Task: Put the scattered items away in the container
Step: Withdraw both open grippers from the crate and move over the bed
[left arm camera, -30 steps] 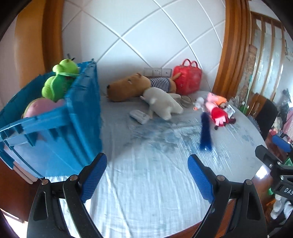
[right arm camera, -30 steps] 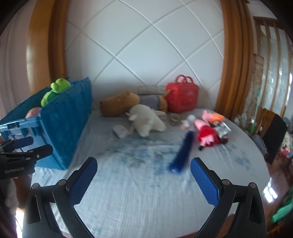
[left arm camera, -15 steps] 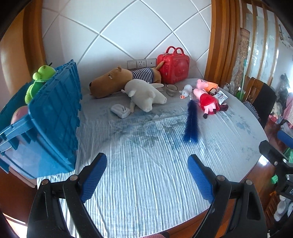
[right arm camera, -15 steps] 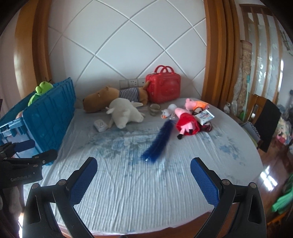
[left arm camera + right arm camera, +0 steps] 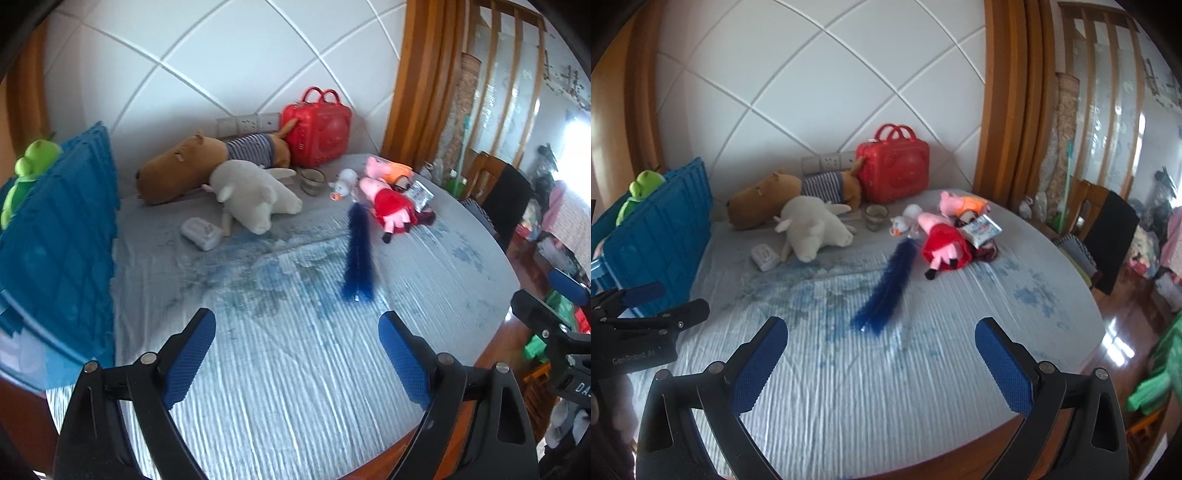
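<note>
A blue crate [image 5: 55, 236] [image 5: 661, 229] stands at the table's left with a green frog plush [image 5: 31, 166] [image 5: 642, 188] sticking out of it. Scattered on the grey cloth lie a blue brush [image 5: 357, 254] [image 5: 888, 284], a white plush [image 5: 251, 195] [image 5: 810, 229], a brown striped plush [image 5: 192, 166] [image 5: 768, 197], a red-dressed pig doll [image 5: 391, 208] [image 5: 942, 243], a small white box [image 5: 201, 232] [image 5: 764, 256] and a glass cup [image 5: 312, 181] [image 5: 876, 217]. My left gripper [image 5: 297, 336] hangs open over the near cloth. My right gripper [image 5: 881, 345] is open too, just short of the brush.
A red case [image 5: 317, 129] [image 5: 894, 171] stands against the tiled wall at the back. A second pig doll [image 5: 960, 205], a small white toy [image 5: 905, 221] and a snack packet [image 5: 980, 230] lie near the brush's far end. Chairs [image 5: 1108, 229] stand beyond the round table's right edge.
Both grippers have swung rightward, away from the crate. The crate has slid toward the left edge of both views and the toys now sit nearer the centre. Both stay open.
</note>
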`<state>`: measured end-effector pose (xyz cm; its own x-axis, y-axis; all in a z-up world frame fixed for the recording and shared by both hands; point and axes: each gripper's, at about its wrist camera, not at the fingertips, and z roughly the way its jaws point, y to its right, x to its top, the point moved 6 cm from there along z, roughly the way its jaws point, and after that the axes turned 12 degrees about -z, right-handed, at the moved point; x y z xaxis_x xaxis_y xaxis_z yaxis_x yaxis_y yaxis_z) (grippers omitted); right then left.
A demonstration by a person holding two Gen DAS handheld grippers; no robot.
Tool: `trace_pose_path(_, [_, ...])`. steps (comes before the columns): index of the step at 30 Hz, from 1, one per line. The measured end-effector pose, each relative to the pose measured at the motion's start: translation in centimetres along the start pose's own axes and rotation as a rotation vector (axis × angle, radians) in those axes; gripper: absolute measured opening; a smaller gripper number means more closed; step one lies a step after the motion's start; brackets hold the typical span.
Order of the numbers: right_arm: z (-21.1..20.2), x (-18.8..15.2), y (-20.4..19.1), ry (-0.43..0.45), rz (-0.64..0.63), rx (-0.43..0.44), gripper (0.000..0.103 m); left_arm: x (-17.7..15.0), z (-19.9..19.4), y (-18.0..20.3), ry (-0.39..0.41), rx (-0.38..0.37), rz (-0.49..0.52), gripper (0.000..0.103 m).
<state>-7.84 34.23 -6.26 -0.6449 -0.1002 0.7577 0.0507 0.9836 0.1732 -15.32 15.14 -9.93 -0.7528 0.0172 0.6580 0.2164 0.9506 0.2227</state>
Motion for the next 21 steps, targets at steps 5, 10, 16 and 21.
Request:
trace_pose_path(5, [1.2, 0.0, 2.0, -0.023, 0.032, -0.017, 0.103, 0.4, 1.8, 2.2, -0.022, -0.012, 0.012, 0.091])
trace_pose_path(10, [3.2, -0.1, 4.9, -0.048, 0.051, 0.008, 0.103, 0.6, 3.5, 4.6, -0.028, 0.004, -0.001, 0.091])
trace_pose_path(16, [5.2, 0.1, 10.1, -0.034, -0.007, 0.044, 0.103, 0.9, 5.7, 10.1, -0.014, 0.053, -0.045, 0.091])
trace_pose_path(21, [6.7, -0.2, 16.4, -0.030, -0.024, 0.076, 0.103, 0.5, 7.7, 15.9, -0.023, 0.070, -0.074, 0.091])
